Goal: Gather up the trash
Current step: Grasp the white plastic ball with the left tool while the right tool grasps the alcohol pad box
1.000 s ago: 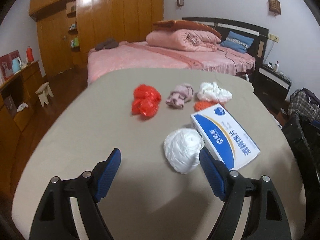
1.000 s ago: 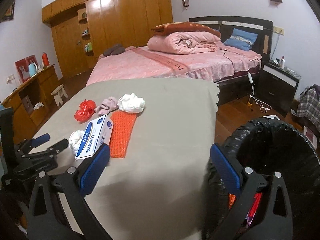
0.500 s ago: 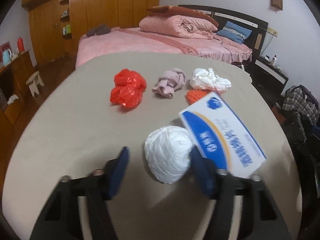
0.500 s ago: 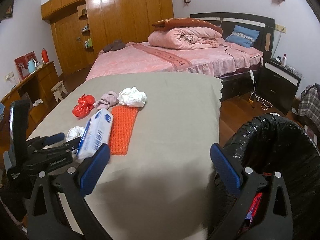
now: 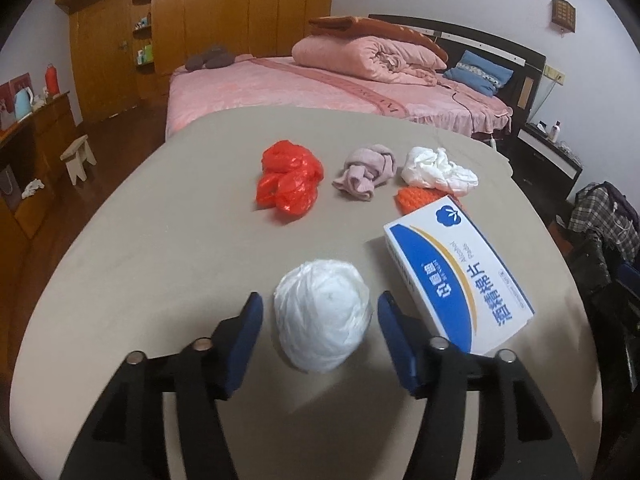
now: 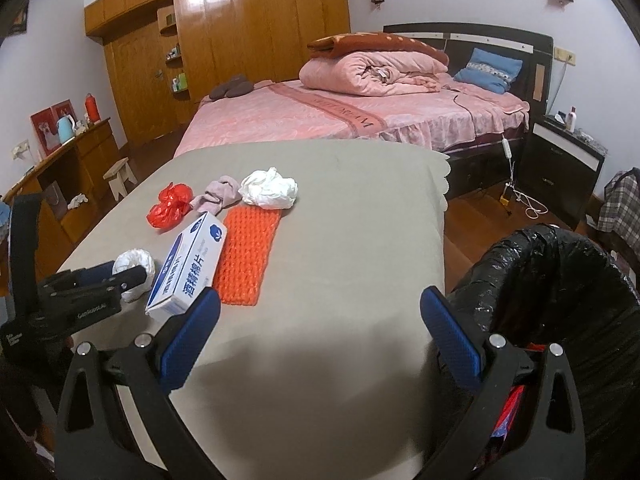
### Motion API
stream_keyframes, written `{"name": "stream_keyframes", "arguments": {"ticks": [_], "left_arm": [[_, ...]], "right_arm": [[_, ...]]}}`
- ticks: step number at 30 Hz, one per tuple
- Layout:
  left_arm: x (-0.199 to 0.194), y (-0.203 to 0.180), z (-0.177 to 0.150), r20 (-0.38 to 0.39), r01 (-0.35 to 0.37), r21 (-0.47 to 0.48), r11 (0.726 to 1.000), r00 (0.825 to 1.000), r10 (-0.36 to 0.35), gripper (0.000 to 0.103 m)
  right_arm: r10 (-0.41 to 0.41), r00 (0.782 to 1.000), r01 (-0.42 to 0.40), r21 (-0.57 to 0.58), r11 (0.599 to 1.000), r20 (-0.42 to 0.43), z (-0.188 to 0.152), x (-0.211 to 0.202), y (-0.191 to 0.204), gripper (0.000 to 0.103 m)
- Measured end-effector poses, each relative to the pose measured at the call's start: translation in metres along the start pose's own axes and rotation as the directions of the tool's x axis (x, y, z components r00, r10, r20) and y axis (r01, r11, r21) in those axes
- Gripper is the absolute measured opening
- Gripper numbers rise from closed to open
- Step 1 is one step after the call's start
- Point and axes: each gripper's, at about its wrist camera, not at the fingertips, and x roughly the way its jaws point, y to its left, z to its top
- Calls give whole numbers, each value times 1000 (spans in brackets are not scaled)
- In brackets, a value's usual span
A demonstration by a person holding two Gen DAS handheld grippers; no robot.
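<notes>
A white crumpled plastic ball (image 5: 322,316) lies on the grey table (image 5: 160,256). My left gripper (image 5: 320,312) is open, its blue fingers on either side of the ball without touching it; it also shows in the right wrist view (image 6: 120,276). Farther off lie a red plastic bag (image 5: 289,181), a pink cloth (image 5: 366,172), a white crumpled wad (image 5: 438,170) and an orange mat (image 6: 248,254). My right gripper (image 6: 318,332) is open and empty over the table's near edge. A bin with a black bag (image 6: 560,308) stands to its right.
A blue and white box (image 5: 460,280) lies just right of the white ball, touching the orange mat. A pink bed (image 6: 360,120) stands beyond the table. A dark nightstand (image 6: 560,168) is at the right, a wooden cabinet (image 6: 60,176) at the left.
My left gripper has moved forward and its fingers have narrowed around the white ball. My right gripper has barely moved.
</notes>
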Motion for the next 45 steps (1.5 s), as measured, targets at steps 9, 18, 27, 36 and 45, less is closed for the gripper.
{"name": "stream_keyframes", "arguments": {"ticks": [9, 18, 27, 36, 45], "left_arm": [[17, 3, -2, -58, -6, -19, 1000, 998, 5, 45], [-12, 20, -6, 12, -22, -28, 999, 1000, 23, 33], [-34, 56, -7, 42, -80, -55, 995, 996, 82, 33], [-38, 80, -8, 52, -102, -87, 991, 993, 107, 33], [-34, 86, -11, 44, -95, -100, 990, 994, 100, 33]], "right_arm": [[3, 1000, -3, -1, 1000, 0, 1, 0, 1, 97], [37, 999, -37, -21, 999, 21, 11, 0, 24, 97], [87, 996, -85, -95, 992, 12, 15, 13, 81, 97], [43, 998, -51, -163, 985, -48, 7, 45, 125, 85], [-11, 991, -21, -234, 972, -135, -3, 70, 137, 65]]}}
